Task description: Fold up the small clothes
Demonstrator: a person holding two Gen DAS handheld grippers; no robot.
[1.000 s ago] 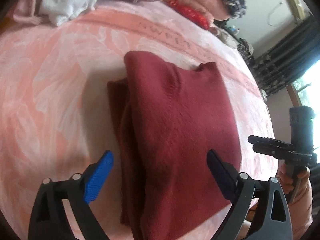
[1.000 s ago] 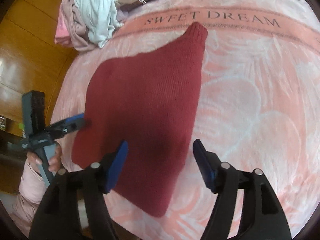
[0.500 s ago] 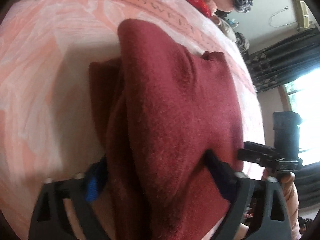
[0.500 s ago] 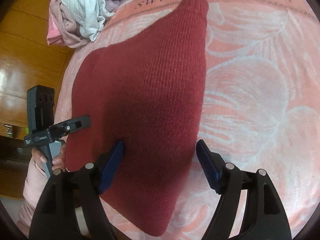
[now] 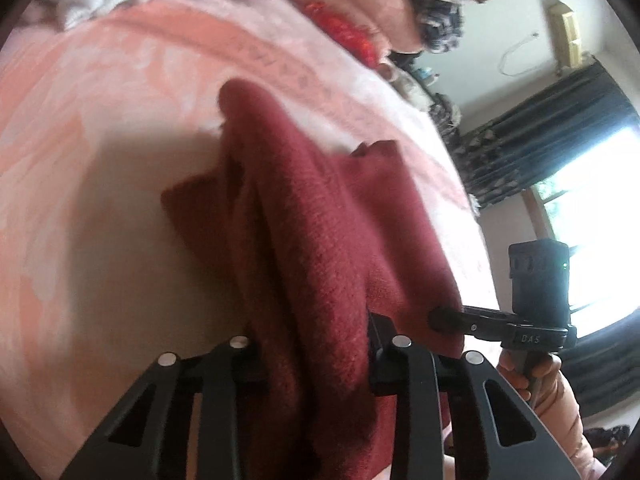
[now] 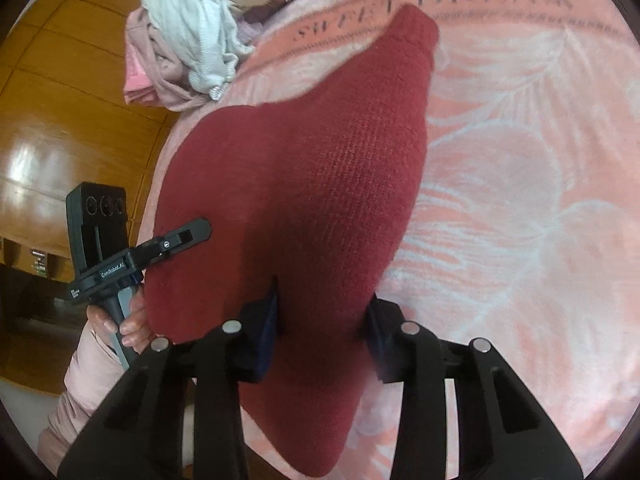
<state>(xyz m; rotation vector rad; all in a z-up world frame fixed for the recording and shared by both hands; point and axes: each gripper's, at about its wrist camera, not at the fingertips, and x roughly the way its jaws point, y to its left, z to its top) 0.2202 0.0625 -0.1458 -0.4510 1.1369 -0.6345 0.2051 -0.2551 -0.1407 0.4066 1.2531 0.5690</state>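
Gripping the near edge of a dark red sweater (image 6: 320, 184) lying on a pink blanket (image 6: 520, 200) printed with "SWEET DREAM", the sweater already doubled over itself with a sleeve end pointing toward the lettering. Closing the left gripper (image 5: 312, 344) over a bunched ridge of knit at the near left corner, cloth filling the gap between its 2 fingers and pads pressing in. Closing the right gripper (image 6: 324, 320) the same way on the near right part of that edge, fabric pinched up between its fingers. Taking 2 holds on 1 edge, probably so the hem can be carried up and over as a straight line for the next fold (a single hold would let the knit sag and twist). Compared with a second ago: both pairs of fingers no longer standing wide above flat cloth but narrowed onto it, and the sweater now puckering into ridges near the left grip instead of lying smooth. Leaving a heap of pale clothes (image 6: 192, 40) untouched at the far corner of the blanket.
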